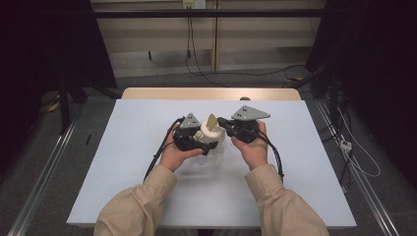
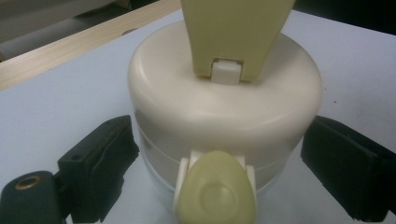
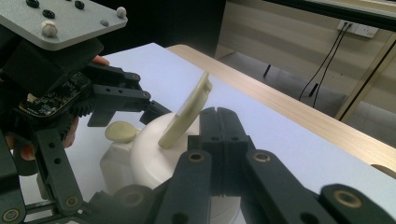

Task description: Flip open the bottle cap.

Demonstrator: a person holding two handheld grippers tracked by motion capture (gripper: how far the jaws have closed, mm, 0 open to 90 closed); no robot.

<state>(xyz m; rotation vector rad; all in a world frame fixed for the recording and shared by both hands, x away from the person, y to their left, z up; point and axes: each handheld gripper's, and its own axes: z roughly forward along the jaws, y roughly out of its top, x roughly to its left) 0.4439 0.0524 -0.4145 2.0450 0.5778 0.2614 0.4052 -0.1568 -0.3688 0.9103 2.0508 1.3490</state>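
A cream round container (image 1: 212, 139) stands at the middle of the white table top (image 1: 147, 187). Its pale yellow flip lid (image 1: 211, 123) is raised and tilted, and a yellow oval button (image 2: 217, 191) sits on the side facing the left gripper view. My left gripper (image 2: 222, 140) has a black pad on each side of the container's cap, both touching it. My right gripper (image 3: 219, 116) is shut with nothing between its fingers, its tips just behind the raised lid (image 3: 187, 109). In the high view the right gripper (image 1: 222, 121) reaches in from the right.
A wooden strip (image 1: 211, 93) runs along the table's far edge. Cables (image 1: 275, 157) trail from both grippers back toward the person's sleeves. Metal rails (image 1: 44, 172) and loose wires lie on the floor on either side of the table.
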